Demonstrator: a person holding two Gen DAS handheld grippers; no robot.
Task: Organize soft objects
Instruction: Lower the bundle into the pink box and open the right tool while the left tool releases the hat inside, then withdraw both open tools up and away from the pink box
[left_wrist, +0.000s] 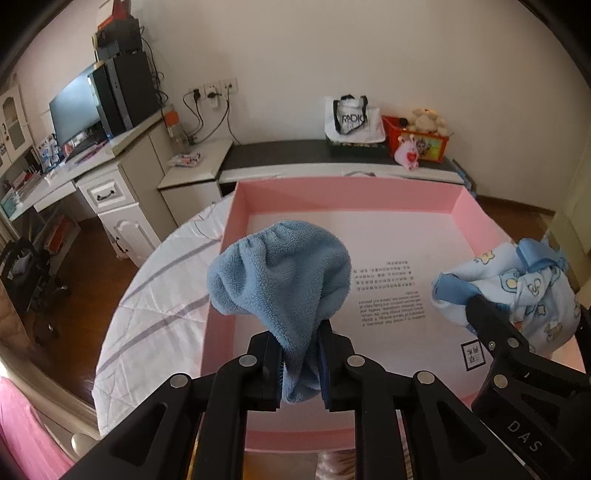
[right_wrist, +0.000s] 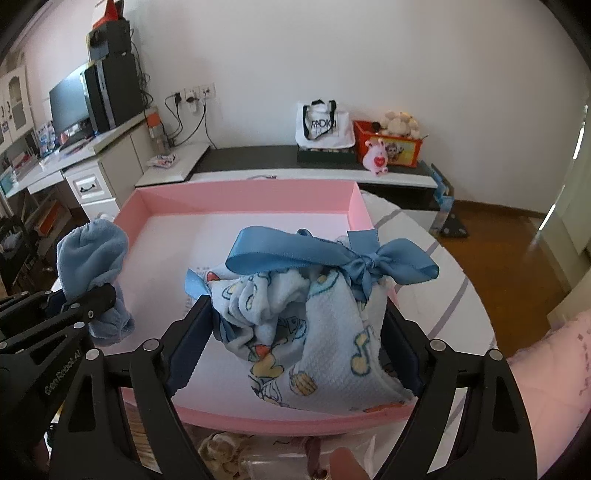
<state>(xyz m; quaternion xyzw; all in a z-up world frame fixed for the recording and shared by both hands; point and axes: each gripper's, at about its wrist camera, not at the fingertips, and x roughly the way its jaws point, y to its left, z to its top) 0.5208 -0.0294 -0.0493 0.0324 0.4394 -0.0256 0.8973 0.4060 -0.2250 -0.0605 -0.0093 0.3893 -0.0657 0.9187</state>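
Your left tool (left_wrist: 301, 363) is clenched on the lower end of the blue fleece cloth (left_wrist: 280, 280), so the cloth bunches upward above the pink box (left_wrist: 347, 192), near its left wall, ready to drop inside. Your right tool (right_wrist: 295, 339) stands wide yet grips the printed bundle (right_wrist: 295, 332) with its blue ribbon bow (right_wrist: 365, 264), pads pressing both sides, over the box's right half. The box sits on the quilted surface (left_wrist: 159, 299).
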